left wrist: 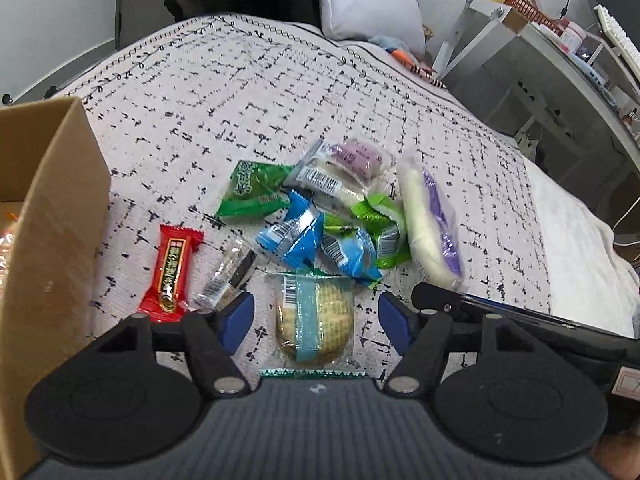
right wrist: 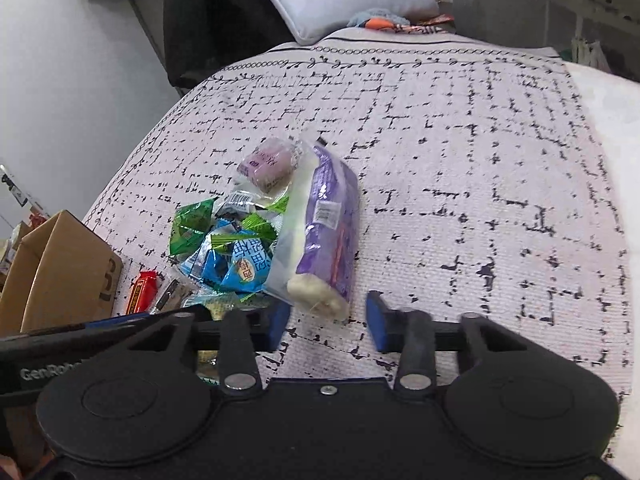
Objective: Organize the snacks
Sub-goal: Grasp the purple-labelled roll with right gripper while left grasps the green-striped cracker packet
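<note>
Snacks [left wrist: 320,220] lie in a small heap on the bed [left wrist: 240,100], close to a brown box [left wrist: 52,220] on the left. The step looks like picking one up to put in the box. The left hand-held gripper [left wrist: 316,320] is wide open, with a cracker pack [left wrist: 314,320] lying flat between its blue fingers, so it probably needs to squeeze shut next. The right hand-held gripper [right wrist: 328,320] is open too and holds nothing; a long purple and white pack [right wrist: 324,240] sits just in front. A red bar [left wrist: 170,268] lies beside the box. The wrappers look thin, shiny and crinkly.
</note>
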Demonstrator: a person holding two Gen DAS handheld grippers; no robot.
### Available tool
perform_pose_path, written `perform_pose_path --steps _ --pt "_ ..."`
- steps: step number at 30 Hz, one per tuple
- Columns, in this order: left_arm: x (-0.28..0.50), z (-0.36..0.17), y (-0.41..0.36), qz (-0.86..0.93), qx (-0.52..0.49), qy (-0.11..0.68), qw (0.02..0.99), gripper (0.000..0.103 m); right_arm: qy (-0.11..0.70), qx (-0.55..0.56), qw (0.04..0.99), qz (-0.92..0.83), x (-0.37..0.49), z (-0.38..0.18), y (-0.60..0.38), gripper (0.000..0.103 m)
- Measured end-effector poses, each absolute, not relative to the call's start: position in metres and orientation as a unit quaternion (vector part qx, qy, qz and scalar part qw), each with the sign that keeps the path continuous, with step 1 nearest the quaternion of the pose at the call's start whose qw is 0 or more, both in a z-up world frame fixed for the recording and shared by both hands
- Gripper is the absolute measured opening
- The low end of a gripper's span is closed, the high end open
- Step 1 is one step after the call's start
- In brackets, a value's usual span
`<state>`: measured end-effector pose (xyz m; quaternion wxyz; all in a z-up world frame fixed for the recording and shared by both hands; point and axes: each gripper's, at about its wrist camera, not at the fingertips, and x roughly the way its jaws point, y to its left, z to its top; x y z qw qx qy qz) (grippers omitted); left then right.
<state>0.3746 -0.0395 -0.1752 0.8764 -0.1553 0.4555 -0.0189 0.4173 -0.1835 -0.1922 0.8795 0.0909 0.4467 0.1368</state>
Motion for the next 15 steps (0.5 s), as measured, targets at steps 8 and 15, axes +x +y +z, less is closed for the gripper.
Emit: perform_pose_path --steps 8,15 --pt "0.378 -0.202 -0.049 -0.008 -0.125 0.479 0.869 0.064 0.442 0.067 0.884 0.137 0.416 -0.193 -0.181 0.021" --pt "0.367 -0.189 -0.045 -0.003 -0.127 0.463 0.877 0.047 0.434 0.052 0.889 0.134 0.407 -0.186 -0.181 0.018"
